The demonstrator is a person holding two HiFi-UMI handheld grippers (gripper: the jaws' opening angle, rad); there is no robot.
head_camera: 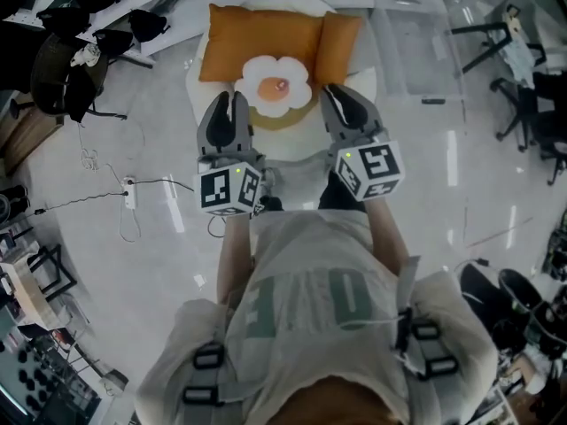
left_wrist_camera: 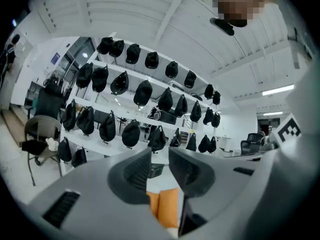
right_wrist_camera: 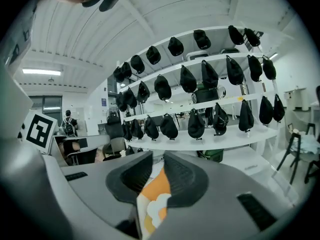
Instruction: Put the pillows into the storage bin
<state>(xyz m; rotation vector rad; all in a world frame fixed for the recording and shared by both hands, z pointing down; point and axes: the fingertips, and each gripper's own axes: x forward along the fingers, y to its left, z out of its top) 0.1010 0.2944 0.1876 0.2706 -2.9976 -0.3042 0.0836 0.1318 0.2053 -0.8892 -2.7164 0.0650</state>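
Large pillow (head_camera: 261, 38) and small pillow (head_camera: 339, 47): plain orange. Egg-shaped pillow (head_camera: 276, 87): white, orange-yellow centre. Floor (head_camera: 159, 237): glossy pale grey. Left gripper (head_camera: 230, 103) and right gripper (head_camera: 345, 97): grey, cubes carry black-on-white square markers. Hanging bags (left_wrist_camera: 131, 133): black.

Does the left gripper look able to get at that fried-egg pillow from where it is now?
Probably yes. The left gripper hangs just beside the fried-egg pillow, jaws slightly apart and empty. Nothing stands between them, and nothing covers the pillow.
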